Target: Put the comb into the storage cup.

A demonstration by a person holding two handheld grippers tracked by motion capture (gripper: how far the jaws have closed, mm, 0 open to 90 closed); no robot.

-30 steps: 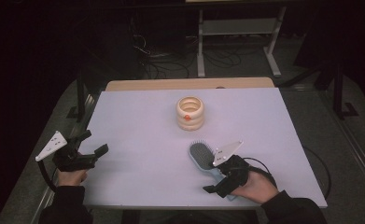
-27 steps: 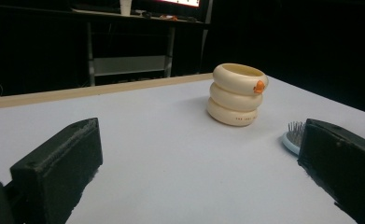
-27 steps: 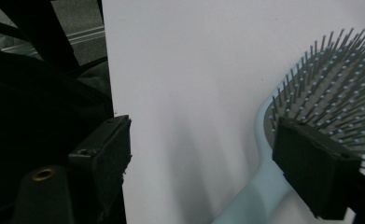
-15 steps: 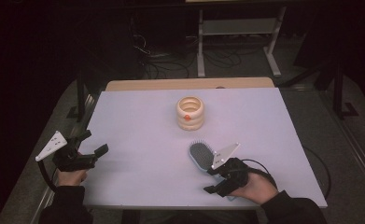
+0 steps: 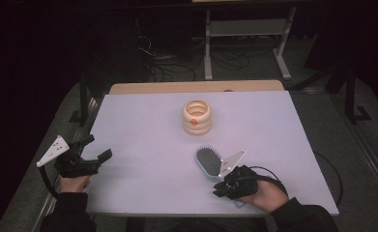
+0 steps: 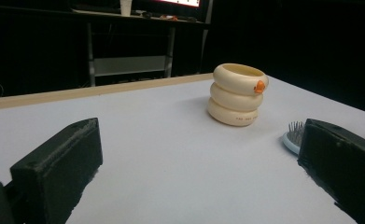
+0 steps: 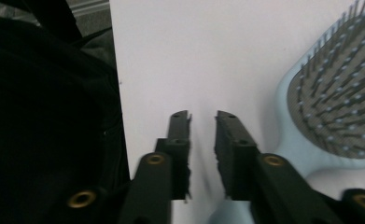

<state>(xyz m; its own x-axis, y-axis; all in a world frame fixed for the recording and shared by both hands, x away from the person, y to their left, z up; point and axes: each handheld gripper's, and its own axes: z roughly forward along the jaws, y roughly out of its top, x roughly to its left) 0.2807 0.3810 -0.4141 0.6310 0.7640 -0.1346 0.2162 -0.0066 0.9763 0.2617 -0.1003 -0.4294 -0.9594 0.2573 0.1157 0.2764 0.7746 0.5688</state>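
Observation:
A light-blue hairbrush [image 5: 207, 159] [image 7: 329, 102] lies bristles up on the white table [image 5: 143, 121], near its front right. My right gripper [image 5: 217, 189] [image 7: 202, 116] rests on the table just beside the brush handle. Its jaws stand a narrow gap apart with bare table between them. A cream stack of three rings [image 5: 197, 117] [image 6: 237, 95] with a small orange mark stands in the middle of the table. My left gripper [image 5: 98, 146] [image 6: 199, 140] is wide open and holds nothing at the table's left edge, pointing toward the rings. The brush head [image 6: 293, 135] peeks out by its right jaw.
A wooden strip [image 5: 196, 87] runs along the table's far edge. Beyond it stand a metal rack [image 5: 244, 29] and loose cables [image 5: 172, 63] on the dark floor. A dark sleeve [image 7: 45, 116] fills the left of the right gripper view.

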